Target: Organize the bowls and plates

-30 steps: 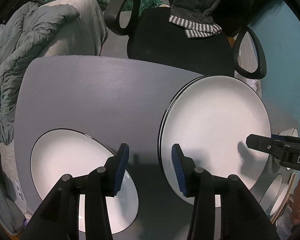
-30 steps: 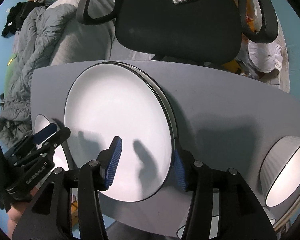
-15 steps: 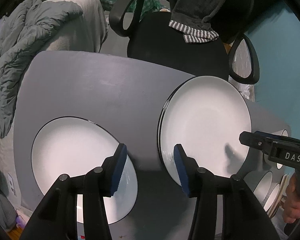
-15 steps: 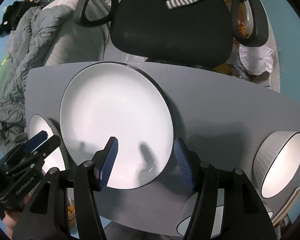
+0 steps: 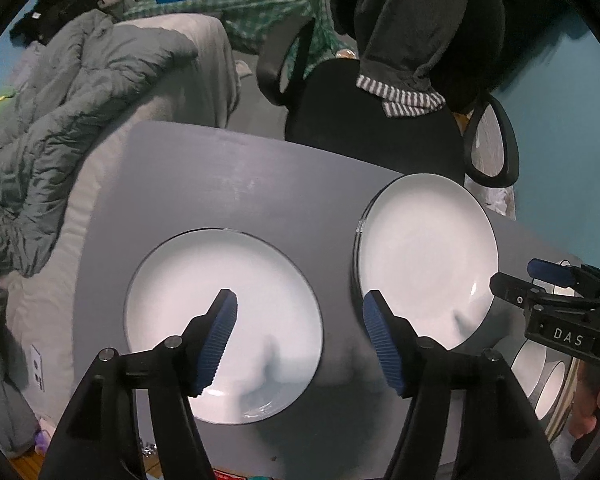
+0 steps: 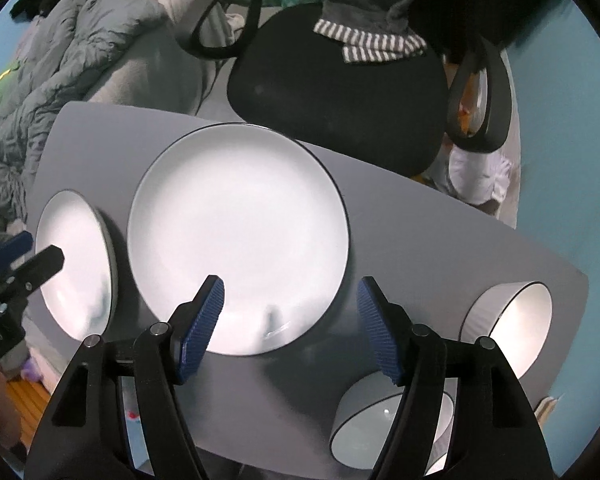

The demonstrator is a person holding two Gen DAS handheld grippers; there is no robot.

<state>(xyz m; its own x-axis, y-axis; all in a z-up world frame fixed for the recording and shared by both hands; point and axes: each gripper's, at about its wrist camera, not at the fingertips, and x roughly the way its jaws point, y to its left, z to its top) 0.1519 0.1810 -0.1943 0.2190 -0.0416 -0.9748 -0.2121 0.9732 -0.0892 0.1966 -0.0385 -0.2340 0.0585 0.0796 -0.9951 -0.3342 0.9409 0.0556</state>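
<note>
The stack of large plates (image 6: 236, 236) is lying on the grey worktop (image 6: 440, 248), at the far edge where the black office chair (image 6: 340, 112) is standing, and every place here is told from that stack. The right gripper (image 6: 290, 322) is hanging above its near rim, its jaws having just been opening and now standing apart with nothing between them. The left gripper (image 5: 300, 338) is hovering over the strip of worktop to the left of the stack, between it and a single plate (image 5: 224, 320) that is lying flat, apart from the stack; its jaws have likewise just been opening and are gripping nothing. To the right of the stack a white bowl (image 6: 508, 324) is sitting near the worktop's right end, and a second bowl (image 6: 380, 428) is sitting at the near edge, partly hidden behind the right gripper's finger. A striped garment (image 6: 372, 44) is hanging over the chair beyond the stack
</note>
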